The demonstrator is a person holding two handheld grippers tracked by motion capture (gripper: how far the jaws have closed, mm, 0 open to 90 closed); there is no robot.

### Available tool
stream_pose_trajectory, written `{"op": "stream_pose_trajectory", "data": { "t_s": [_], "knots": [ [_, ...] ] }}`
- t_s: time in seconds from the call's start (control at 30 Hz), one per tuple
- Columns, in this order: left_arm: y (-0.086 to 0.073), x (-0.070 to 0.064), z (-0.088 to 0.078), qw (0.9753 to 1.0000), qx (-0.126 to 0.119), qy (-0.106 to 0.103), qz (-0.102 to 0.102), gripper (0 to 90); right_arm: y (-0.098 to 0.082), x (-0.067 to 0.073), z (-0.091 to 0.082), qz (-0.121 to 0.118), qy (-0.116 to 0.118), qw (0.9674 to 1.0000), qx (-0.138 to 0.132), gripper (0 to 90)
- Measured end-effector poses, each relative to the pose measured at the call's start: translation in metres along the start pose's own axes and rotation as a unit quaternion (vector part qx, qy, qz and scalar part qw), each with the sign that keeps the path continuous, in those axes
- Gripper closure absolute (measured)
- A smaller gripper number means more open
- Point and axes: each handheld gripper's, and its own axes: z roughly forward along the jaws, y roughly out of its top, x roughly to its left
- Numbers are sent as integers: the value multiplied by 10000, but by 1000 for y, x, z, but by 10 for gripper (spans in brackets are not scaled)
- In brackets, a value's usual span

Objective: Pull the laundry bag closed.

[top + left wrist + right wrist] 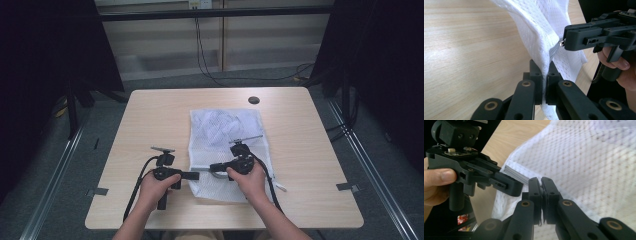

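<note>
Left claw (545, 75) is pinching the mesh laundry bag (225, 130) edge at six o'clock; right claw (541, 185) is gripping its zipper pull (561, 43), judged ready to slide.

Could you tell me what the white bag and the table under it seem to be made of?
The white bag looks like a fine synthetic mesh, matte: a regular weave of tiny holes shows, and something paler shows faintly through it. The table looks like light wood or wood-grain laminate, smooth with a soft sheen.

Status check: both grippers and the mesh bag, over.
Left gripper shut on mesh bag edge. Right gripper shut at the bag's zipper. Bag flat on table, near corner lifted. Nothing in the way.
</note>
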Motion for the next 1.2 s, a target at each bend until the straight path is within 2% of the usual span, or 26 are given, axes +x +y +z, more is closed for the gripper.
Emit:
{"op": "stream_pose_trajectory", "data": {
  "t_s": [0.07,0.1,0.17,0.2,0.23,0.33,0.5,0.53,0.7,0.97,1.07,1.2],
  "knots": [
    [0,-2,2,10000,65,-14,72,877,-2,-3,-3,85,76,9999,-13,867],
    [0,-3,3,10000,27,-7,14,877,-2,-4,-4,38,70,10000,-9,867],
    [0,-2,2,9999,80,2,78,877,-3,-3,-5,33,51,10000,15,867],
    [0,-3,3,10000,57,-17,10,877,-3,-3,-6,-14,63,10000,18,867],
    [0,-1,2,9999,103,43,89,877,-3,-3,-6,-63,-4,10000,22,867],
    [-1,-2,2,10000,45,0,-9,877,-5,-5,-9,-47,-3,10000,3,867],
    [-1,-1,2,9999,73,41,64,877,-6,-8,-13,-50,-32,10000,5,867],
    [-1,-2,2,10000,64,5,-15,877,-6,-9,-14,-64,-37,10000,4,867],
    [-1,-2,3,10000,69,20,19,877,-8,-13,-17,0,6,10000,-33,867],
    [-1,-3,5,10000,73,-28,-12,877,-11,-14,-20,-51,7,10000,-23,867],
    [-1,-3,3,10000,35,42,13,877,-11,-14,-22,-69,-28,10000,-28,867],
    [-1,-2,2,10000,56,2,-7,877,-13,-21,-27,-20,-34,10000,-51,867]
  ]
}}
